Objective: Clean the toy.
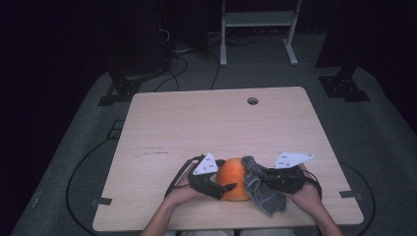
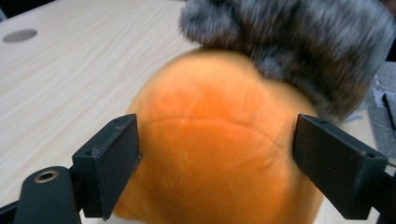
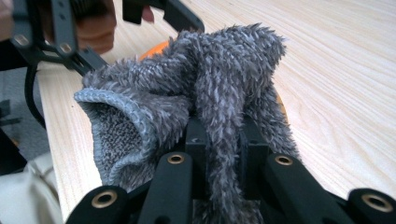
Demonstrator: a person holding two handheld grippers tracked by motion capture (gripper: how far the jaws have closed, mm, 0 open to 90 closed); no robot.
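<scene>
The left gripper (image 2: 217, 154) brackets a round, plush orange ball (image 2: 215, 149), its flat black pads not visibly pressing. The right gripper (image 3: 223, 140) pinches a shaggy grey cloth (image 3: 196, 88) (knit-backed), draped against the ball near the wooden table's (image 1: 196, 118) front edge.

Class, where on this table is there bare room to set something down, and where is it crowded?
Free: the wood from the cable hole down to the orange plush ball, plus both side edges. Crowded: the near edge, where the left gripper, ball, grey fuzzy cloth and right gripper meet.
</scene>
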